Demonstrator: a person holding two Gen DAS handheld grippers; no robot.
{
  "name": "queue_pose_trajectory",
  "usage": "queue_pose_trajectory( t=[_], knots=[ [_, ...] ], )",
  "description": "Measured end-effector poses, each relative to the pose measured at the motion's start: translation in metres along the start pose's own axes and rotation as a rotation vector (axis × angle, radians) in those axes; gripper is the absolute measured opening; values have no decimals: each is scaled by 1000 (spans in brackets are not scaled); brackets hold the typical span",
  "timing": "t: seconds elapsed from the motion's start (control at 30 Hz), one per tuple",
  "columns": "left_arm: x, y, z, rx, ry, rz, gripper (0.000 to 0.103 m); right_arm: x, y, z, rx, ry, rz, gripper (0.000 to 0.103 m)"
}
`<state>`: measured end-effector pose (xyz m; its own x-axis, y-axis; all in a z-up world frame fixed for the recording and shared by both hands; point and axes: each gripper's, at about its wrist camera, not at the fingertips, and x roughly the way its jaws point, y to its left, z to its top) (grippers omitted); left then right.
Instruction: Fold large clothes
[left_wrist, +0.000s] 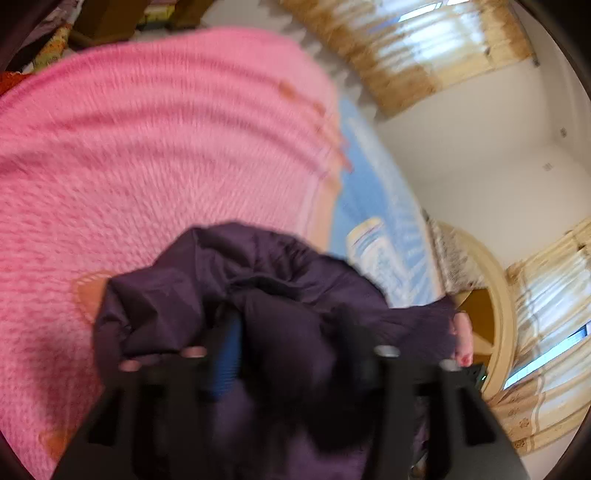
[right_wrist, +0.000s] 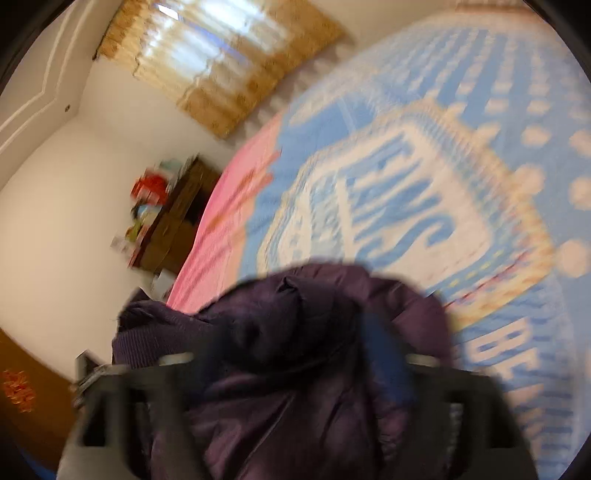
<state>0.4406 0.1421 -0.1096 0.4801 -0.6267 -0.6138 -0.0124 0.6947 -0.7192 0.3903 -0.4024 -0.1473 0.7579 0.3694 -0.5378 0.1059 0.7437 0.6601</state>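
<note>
A dark purple puffy jacket is bunched up in front of both cameras, held above a bed. My left gripper is shut on the jacket; a blue finger pad shows pressed into the fabric. In the right wrist view the same jacket fills the lower middle, and my right gripper is shut on it, with a blue pad against the cloth. A ribbed cuff hangs at the left. Both views are blurred by motion.
The bed carries a pink knitted blanket and a blue patterned blanket with white lettering. Curtained windows and white walls stand beyond. A dark wooden cabinet with clutter sits by the bed. A wooden headboard curves at the right.
</note>
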Motion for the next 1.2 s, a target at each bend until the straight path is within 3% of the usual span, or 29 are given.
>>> queue_pose_trajectory(
  t=[0.03,0.07,0.17,0.3,0.5,0.6,0.63,0.7,0.77,0.8,0.83,0.93,1.07,1.2],
  knots=[
    [-14,-3,-2,11,-44,15,94,-10,2,1,-14,-34,6,84],
    [-31,-6,-4,23,-104,25,103,-17,5,2,-25,-46,6,84],
    [-56,-14,-4,65,-183,27,103,-29,20,-3,-92,-43,-23,84],
    [-54,-31,-22,200,-217,128,103,-31,52,-16,-238,-9,-58,84],
    [-11,-85,-50,652,-249,388,102,0,105,-26,-497,85,-183,82],
    [20,-101,-57,827,-204,483,93,31,110,-29,-554,171,-240,76],
    [29,-101,-57,842,-179,499,86,46,108,-31,-574,215,-291,64],
    [45,-97,-54,844,-115,517,68,67,100,-38,-599,263,-347,53],
    [56,-87,-52,829,-63,510,33,66,98,-43,-613,243,-348,46],
    [55,-86,-55,829,-68,491,25,61,97,-45,-617,219,-342,36],
    [52,-85,-57,833,-82,478,10,55,99,-46,-627,196,-334,28],
    [38,-90,-63,849,-169,464,4,35,110,-51,-665,108,-320,21],
    [11,-104,-59,807,-300,446,2,10,128,-47,-664,-13,-298,20],
    [6,-118,-47,782,-363,435,0,-2,142,-39,-658,-100,-298,19]
  ],
)
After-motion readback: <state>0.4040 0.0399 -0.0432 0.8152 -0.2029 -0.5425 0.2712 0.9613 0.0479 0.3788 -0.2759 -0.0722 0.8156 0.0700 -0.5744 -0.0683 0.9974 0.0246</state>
